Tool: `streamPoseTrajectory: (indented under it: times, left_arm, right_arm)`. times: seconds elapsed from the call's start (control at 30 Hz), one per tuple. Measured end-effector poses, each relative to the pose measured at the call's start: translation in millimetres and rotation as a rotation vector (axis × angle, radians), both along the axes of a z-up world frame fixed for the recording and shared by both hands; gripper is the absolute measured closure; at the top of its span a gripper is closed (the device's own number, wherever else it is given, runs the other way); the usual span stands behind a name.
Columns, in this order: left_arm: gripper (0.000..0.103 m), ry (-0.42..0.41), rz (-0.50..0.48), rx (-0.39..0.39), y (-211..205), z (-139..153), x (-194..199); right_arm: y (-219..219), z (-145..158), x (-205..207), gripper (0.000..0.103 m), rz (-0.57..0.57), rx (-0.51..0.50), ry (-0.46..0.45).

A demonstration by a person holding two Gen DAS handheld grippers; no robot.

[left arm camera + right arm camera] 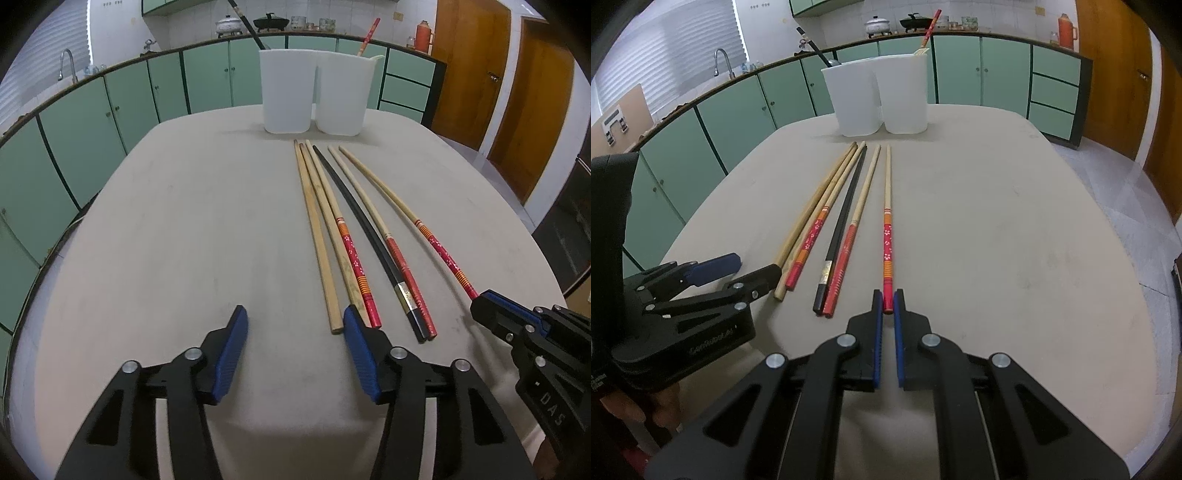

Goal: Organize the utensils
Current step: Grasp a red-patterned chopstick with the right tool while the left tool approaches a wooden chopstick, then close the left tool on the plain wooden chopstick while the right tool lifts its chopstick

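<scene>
From the left wrist, the left gripper (295, 332) stands open and empty beside the plain wooden chopsticks (319, 240) on the grey table (184, 221); from the right wrist, the right gripper (887, 301) seemingly pinches the red-handled flowered chopstick (887, 236) at its very end, so lift gently toward the white twin-cup plastic holder (879, 96).

Open left gripper (295, 325) over a beige table (184, 221); six chopsticks (347, 236) fan toward two white containers (314, 92) at twelve o'clock; right gripper (480, 304) at four o'clock.

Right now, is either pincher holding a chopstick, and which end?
The right gripper pinches the rightmost red-patterned chopstick by its red end. The left gripper is open, holding nothing.
</scene>
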State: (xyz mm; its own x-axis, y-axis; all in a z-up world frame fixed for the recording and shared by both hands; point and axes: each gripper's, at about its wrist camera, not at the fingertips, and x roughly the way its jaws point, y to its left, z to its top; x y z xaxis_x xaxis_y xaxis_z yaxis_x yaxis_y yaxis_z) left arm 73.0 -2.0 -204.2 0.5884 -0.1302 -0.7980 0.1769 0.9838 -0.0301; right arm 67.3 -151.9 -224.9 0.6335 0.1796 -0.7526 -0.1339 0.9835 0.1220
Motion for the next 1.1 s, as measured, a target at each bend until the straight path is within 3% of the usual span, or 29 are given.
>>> streamPoseTrajectory:
  times: [0.1, 0.27, 1.03, 1.1]
  left_arm:
    - [0.066, 0.006, -0.004, -0.004, -1, 1, 1]
    - [0.076, 0.012, -0.003, -0.028, 0, 1, 2]
    - [0.076, -0.058, 0.011, -0.008, -6, -2, -6]
    - [0.08, -0.065, 0.016, -0.01, -5, -1, -6]
  right_arm:
    - [0, 0, 1, 0.098, -0.002, 0.002, 0.009]
    - [0, -1, 1, 0.098, -0.004, 0.003, 0.013]
    - [0, -13, 1, 0.097, -0.003, 0.005, 0.012]
    - [1, -13, 0, 0.097, 0.0, 0.001, 0.001]
